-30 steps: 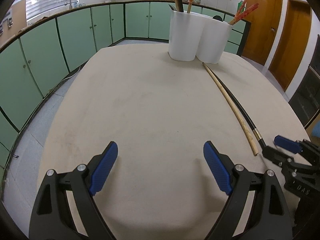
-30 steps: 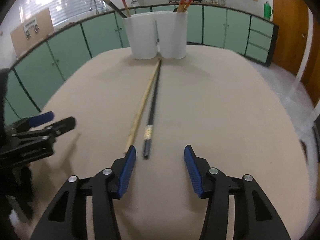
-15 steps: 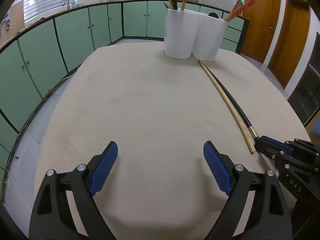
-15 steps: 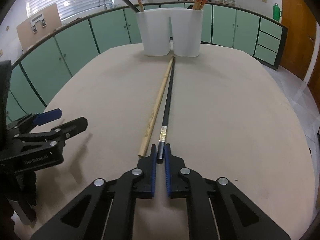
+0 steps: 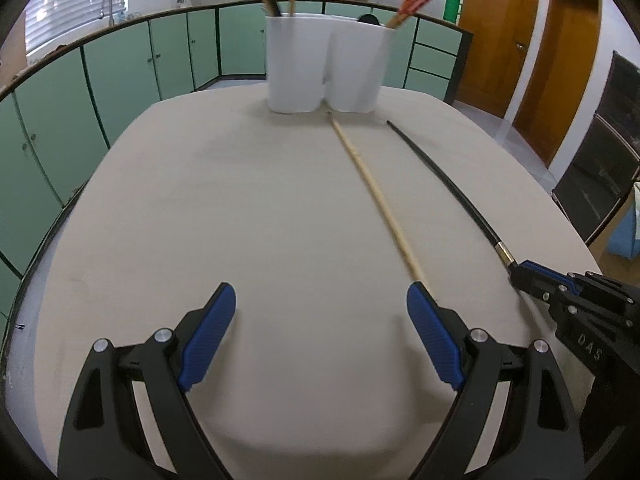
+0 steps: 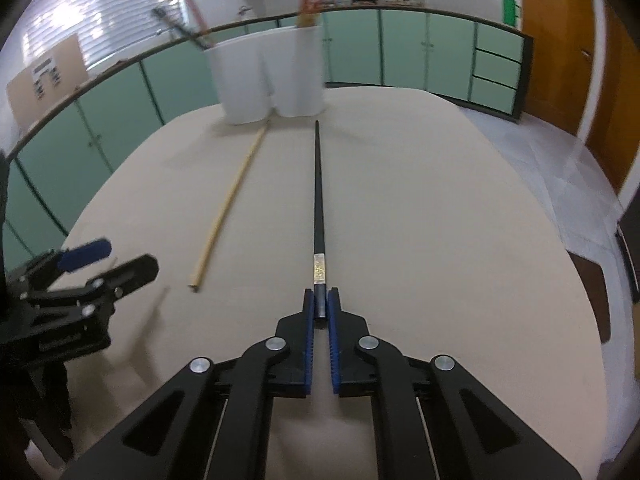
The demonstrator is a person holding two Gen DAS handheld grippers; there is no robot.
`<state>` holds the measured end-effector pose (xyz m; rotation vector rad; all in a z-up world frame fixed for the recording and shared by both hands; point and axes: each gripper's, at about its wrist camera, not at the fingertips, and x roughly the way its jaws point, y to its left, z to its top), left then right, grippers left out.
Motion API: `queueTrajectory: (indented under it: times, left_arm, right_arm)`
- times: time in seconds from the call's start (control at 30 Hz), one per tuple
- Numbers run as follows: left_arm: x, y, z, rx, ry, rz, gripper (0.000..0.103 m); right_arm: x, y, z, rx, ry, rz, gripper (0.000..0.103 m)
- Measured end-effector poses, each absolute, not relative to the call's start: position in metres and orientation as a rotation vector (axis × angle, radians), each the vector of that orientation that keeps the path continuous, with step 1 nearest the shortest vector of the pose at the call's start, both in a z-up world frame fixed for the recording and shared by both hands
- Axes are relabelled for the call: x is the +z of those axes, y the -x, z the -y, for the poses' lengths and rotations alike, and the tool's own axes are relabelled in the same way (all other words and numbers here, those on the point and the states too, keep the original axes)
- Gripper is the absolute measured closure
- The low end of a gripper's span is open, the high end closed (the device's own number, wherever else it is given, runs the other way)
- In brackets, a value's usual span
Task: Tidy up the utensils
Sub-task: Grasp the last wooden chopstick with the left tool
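Green kitchen cabinets surround my beige surface (image 5: pixel 240 220). My right tongs (image 6: pixel 321 308) pinch the long black chopstick (image 6: pixel 319 200) at its very end; my left tongs (image 5: pixel 320 336) gape empty beside the pale wooden chopstick (image 5: pixel 376 192). Such an end grip may let it swing and miss the white double-cup holder (image 5: pixel 324 68).

My two grippers, left (image 5: pixel 320 340) and right (image 6: pixel 321 306), one black chopstick (image 6: pixel 319 204), one pale wooden chopstick (image 5: pixel 376 196), one white two-cup holder (image 5: pixel 324 68), several utensils standing inside, exact count unclear
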<state>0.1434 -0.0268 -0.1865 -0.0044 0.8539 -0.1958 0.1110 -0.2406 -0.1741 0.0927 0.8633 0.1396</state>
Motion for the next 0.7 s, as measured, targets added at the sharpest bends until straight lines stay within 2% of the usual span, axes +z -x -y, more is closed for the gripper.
queueTrajectory:
  times: [0.17,0.43,0.53,0.63,0.7]
  left_arm:
    - [-0.189,-0.144,0.042,-0.211,0.008,-0.867,0.02]
    - [-0.194,-0.151,0.055,-0.174,-0.006,-0.904,0.03]
    - [-0.194,-0.152,0.059,-0.163,-0.017,-0.904,0.037]
    - [-0.193,-0.151,0.061,-0.155,-0.024,-0.899,0.051]
    - [-0.192,-0.15,0.061,-0.155,-0.019,-0.895,0.063]
  right_arm:
    - [-0.173,-0.115,0.252,0.113,-0.089,-0.856,0.097]
    - [-0.175,-0.118,0.25,0.116,-0.084,-0.858,0.097]
    - [-0.176,-0.117,0.251,0.118,-0.089,-0.861,0.097]
    - [-0.176,-0.117,0.25,0.12,-0.086,-0.866,0.097]
    - [-0.177,-0.117,0.249,0.119,-0.079,-0.869,0.096]
